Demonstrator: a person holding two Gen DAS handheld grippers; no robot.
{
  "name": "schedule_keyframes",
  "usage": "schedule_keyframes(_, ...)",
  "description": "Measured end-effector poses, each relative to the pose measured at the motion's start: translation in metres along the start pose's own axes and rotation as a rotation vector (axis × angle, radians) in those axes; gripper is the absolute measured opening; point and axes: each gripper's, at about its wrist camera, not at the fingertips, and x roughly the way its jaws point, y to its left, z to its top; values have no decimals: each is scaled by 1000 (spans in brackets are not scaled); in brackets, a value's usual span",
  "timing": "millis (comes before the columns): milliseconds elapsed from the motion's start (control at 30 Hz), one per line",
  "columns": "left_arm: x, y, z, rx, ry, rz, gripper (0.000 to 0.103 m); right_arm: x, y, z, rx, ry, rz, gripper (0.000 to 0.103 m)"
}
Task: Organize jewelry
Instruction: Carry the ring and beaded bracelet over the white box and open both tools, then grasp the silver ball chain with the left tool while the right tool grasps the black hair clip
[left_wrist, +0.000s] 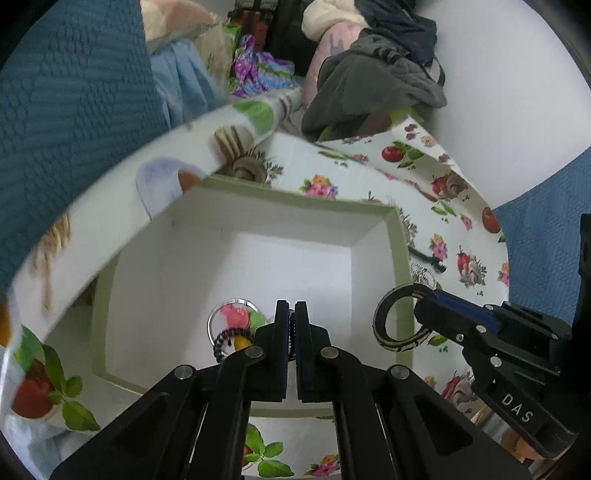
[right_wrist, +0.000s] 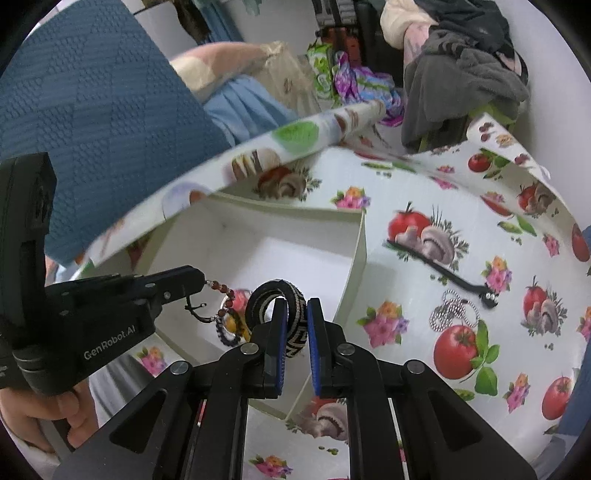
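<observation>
Black-and-cream woven, the bangle (right_wrist: 280, 317) is pinched across its band by the right gripper (right_wrist: 295, 314), jaws nearly closed on it, just above the right wall of the shallow white box (left_wrist: 402, 258). The left gripper (left_wrist: 291, 317) is closed tight on a string of brown beads (right_wrist: 221, 291) that hangs over the inside of the same box. On the box floor already lie a clear ring with coloured charms (left_wrist: 232, 317) and a dark beaded loop (left_wrist: 225, 341), so at least two pieces appear sorted, with two more held over the box and not yet let go. Outside it, on the fruit-and-flower printed table cover (right_wrist: 461, 369) to the right of the box, a silver ball chain (right_wrist: 452, 312) and a long black pin-like piece (right_wrist: 443, 267) remain to collect. Judged so, the task looks roughly two-thirds along.
</observation>
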Motion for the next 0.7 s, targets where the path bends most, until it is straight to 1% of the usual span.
schedule_keyframes(133,6,4,-9,-19,22,-6,1,6,-1,-5,4,22,8,10)
schedule_keyframes(267,3,4,-12,-24,20,-10,2,8,-3,-7,11,34,29,11)
schedule_keyframes(333,1,1,-12,-24,19,-8,3,7,-4,-7,16,34,31,16)
schedule_keyframes(367,-1,0,-11,-24,17,-6,3,6,-5,-7,21,30,38,25)
schedule_keyframes(400,-3,-1,-10,-26,13,-2,3,4,-6,-7,26,24,43,31)
schedule_keyframes(500,-13,-5,-6,-26,-10,-14,3,-4,-7,-4,29,7,56,31)
schedule_keyframes(633,-28,-16,0,-1,-46,14,4,-23,-8,2,16,-40,58,31)
schedule_keyframes(700,-37,-24,3,6,-68,12,4,-36,-11,6,9,-74,63,31)
